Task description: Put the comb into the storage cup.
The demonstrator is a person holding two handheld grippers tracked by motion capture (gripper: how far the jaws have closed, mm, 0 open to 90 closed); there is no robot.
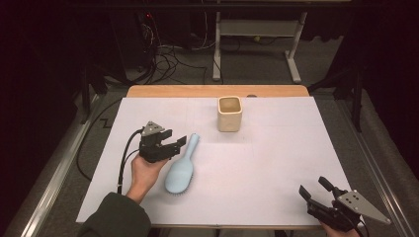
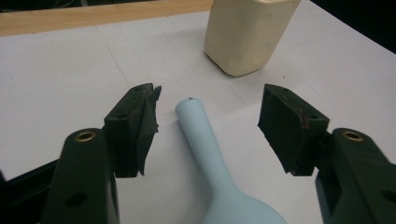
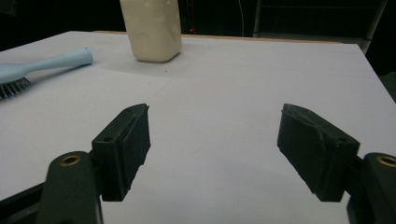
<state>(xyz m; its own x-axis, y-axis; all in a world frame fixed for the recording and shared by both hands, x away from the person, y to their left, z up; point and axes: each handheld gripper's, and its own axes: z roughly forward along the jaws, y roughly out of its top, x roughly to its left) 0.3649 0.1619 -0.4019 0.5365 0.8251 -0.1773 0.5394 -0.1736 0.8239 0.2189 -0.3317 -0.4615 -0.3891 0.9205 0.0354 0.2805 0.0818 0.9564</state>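
High view: the left tool point(image 1: 175, 142), released, sits left of centre beside the handle of the hairbrush point(image 1: 181, 168) lying on the desk point(image 1: 276, 163).

Left gripper view: the handle lies between the jaws, untouched; step is approach, next lower and clench.

Right gripper view: the right tool point(image 3: 215, 154) is released, empty.

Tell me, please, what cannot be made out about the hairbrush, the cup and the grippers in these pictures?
- Hairbrush: its head is cut off by the bottom edge in the left gripper view; in the high view the bristles face down, mostly hidden.
- Cup: its rim is cut off by the top edge in both gripper views; the high view is too small to show any contents.
- Right gripper: the hand holding it is cut off by the bottom edge in the high view.
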